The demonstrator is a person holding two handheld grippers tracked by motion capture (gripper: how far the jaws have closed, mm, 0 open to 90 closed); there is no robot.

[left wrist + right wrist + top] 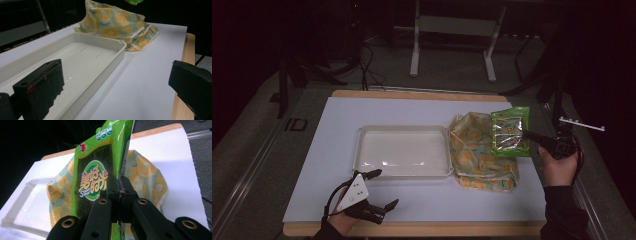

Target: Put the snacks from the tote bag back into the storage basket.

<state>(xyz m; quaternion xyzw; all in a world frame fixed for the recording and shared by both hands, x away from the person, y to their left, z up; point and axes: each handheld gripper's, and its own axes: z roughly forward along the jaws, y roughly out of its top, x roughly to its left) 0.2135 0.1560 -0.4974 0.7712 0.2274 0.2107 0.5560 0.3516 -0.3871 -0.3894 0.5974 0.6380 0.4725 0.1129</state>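
Observation:
A green snack packet hangs above the yellow-patterned cloth bag, pinched at its right edge by my right gripper, which is shut on it. In the right gripper view the packet stands upright between the closed jaws, with the cloth bag behind it. My left gripper rests near the table's front left, open and holding nothing. Its jaws stand wide apart in the left gripper view, the left one by the white tray. The bag lies beyond.
The white tray sits mid-table on a white mat, the cloth bag touching its right side. A wooden table edge runs along the front. Desk legs and cables stand on the floor behind.

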